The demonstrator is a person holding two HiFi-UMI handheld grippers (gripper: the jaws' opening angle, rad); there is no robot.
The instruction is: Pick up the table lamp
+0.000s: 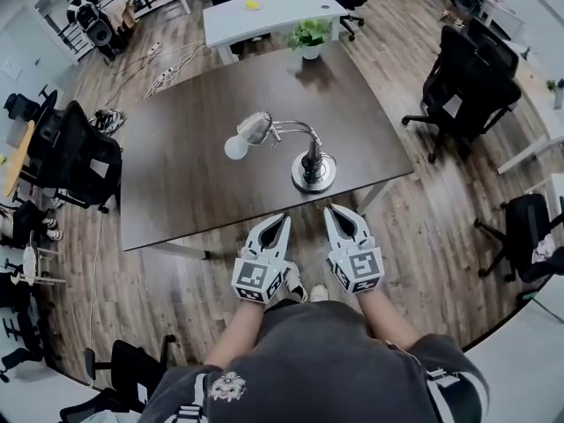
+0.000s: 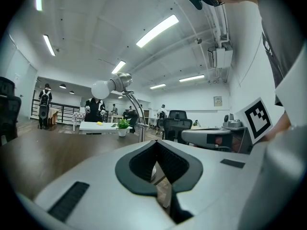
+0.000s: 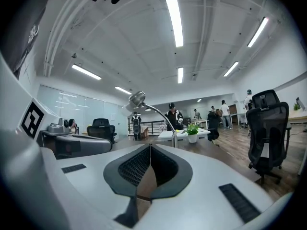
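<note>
A chrome table lamp (image 1: 313, 171) stands near the front edge of the dark brown table (image 1: 194, 174). Its gooseneck curves left to a metal head with a white bulb (image 1: 236, 147). My left gripper (image 1: 283, 219) and right gripper (image 1: 332, 210) hover side by side just short of the table's front edge, a little below the lamp base. Both are shut and hold nothing. In the left gripper view the lamp (image 2: 119, 83) rises ahead of the closed jaws (image 2: 156, 143). The right gripper view shows the lamp (image 3: 137, 98) ahead beyond my own closed tips (image 3: 149, 145).
A small potted plant (image 1: 309, 35) sits at the table's far edge, with a white table (image 1: 273, 11) behind it. Black office chairs stand to the right (image 1: 471, 77), far right (image 1: 533, 236) and left (image 1: 75, 152). Cables (image 1: 167, 69) lie on the wooden floor at back left.
</note>
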